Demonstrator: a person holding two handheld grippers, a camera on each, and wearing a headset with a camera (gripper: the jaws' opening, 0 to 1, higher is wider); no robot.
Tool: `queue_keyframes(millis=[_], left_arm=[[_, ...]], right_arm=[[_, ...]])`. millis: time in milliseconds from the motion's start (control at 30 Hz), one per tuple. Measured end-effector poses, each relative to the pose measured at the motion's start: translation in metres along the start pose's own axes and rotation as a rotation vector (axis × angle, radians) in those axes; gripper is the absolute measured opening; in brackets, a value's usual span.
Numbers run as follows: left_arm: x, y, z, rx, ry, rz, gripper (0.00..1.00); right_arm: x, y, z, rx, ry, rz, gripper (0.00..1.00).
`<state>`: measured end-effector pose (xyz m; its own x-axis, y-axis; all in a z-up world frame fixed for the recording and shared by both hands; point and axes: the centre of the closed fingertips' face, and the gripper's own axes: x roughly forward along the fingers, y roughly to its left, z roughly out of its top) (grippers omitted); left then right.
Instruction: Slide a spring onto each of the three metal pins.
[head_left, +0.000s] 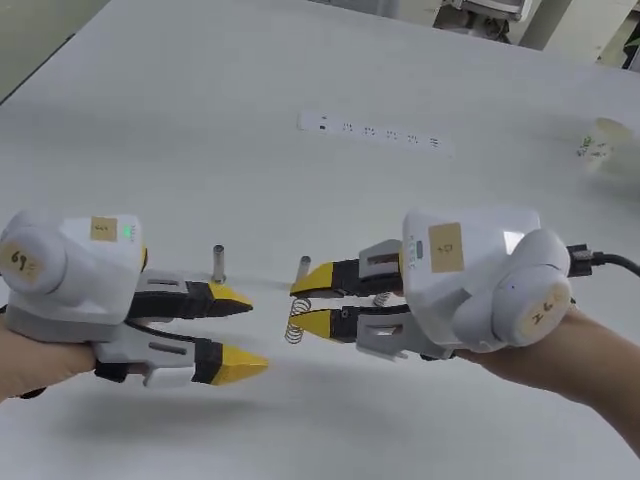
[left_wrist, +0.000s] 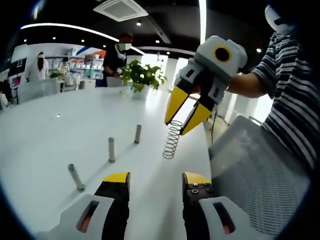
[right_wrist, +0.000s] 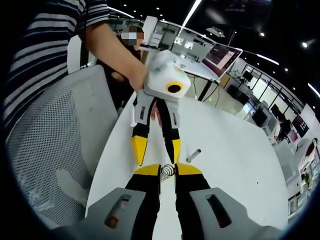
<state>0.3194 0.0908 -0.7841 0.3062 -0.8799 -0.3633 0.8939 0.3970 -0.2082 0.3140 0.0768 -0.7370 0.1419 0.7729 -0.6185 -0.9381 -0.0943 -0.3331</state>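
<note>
- Right tool (left_wrist: 176, 125): yellow-tipped jaws pinch one end of a coiled wire spring (left_wrist: 171, 141)
- Left tool (head_left: 255, 333): jaws spread
- Three cylindrical metal pins (left_wrist: 111, 149) stand upright on the smooth white bench (head_left: 300, 60)

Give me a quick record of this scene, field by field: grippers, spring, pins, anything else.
left gripper: open, holding nothing
right gripper: shut on spring
spring: held at one end, rest hanging below the jaws
metal pins: three, upright in a row on white table
power strip: far side of table
</note>
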Motion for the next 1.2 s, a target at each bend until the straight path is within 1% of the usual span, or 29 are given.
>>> queue_keyframes(millis=[67, 233, 533, 600, 633, 700, 733, 833, 933, 1033, 1200], left_arm=[[-0.004, 0.002, -0.002, 0.002, 0.001, 0.014, 0.4], [-0.016, 0.015, -0.004, -0.016, -0.012, 0.068, 0.46], [-0.031, 0.028, -0.007, -0.033, -0.032, 0.134, 0.62], [-0.036, 0.033, -0.008, -0.034, -0.041, 0.165, 0.66], [-0.039, 0.037, -0.008, -0.037, -0.046, 0.187, 0.7], [-0.043, 0.042, -0.011, -0.041, -0.047, 0.214, 0.79], [-0.044, 0.043, -0.011, -0.042, -0.046, 0.217, 0.82], [-0.048, 0.045, -0.012, -0.049, -0.052, 0.232, 0.84], [-0.049, 0.047, -0.011, -0.056, -0.064, 0.243, 0.92], [-0.05, 0.047, -0.012, -0.06, -0.072, 0.251, 0.98], [-0.053, 0.049, -0.013, -0.07, -0.08, 0.26, 0.98]], right_arm=[[0.0, -0.001, 0.0, 0.002, 0.0, -0.002, 0.08], [-0.001, -0.002, -0.002, 0.003, 0.003, -0.005, 0.08], [-0.001, -0.005, -0.003, 0.008, 0.003, -0.018, 0.08], [-0.001, -0.006, -0.003, 0.011, 0.003, -0.021, 0.08], [-0.001, -0.007, -0.003, 0.011, 0.002, -0.022, 0.08], [0.0, -0.008, -0.004, 0.013, 0.003, -0.026, 0.08], [0.0, -0.008, -0.004, 0.014, 0.003, -0.026, 0.08], [0.0, -0.009, -0.005, 0.018, 0.005, -0.029, 0.08], [0.001, -0.009, -0.006, 0.019, 0.006, -0.029, 0.08], [0.001, -0.009, -0.008, 0.019, 0.01, -0.031, 0.08], [0.0, -0.012, -0.011, 0.023, 0.012, -0.044, 0.08]])
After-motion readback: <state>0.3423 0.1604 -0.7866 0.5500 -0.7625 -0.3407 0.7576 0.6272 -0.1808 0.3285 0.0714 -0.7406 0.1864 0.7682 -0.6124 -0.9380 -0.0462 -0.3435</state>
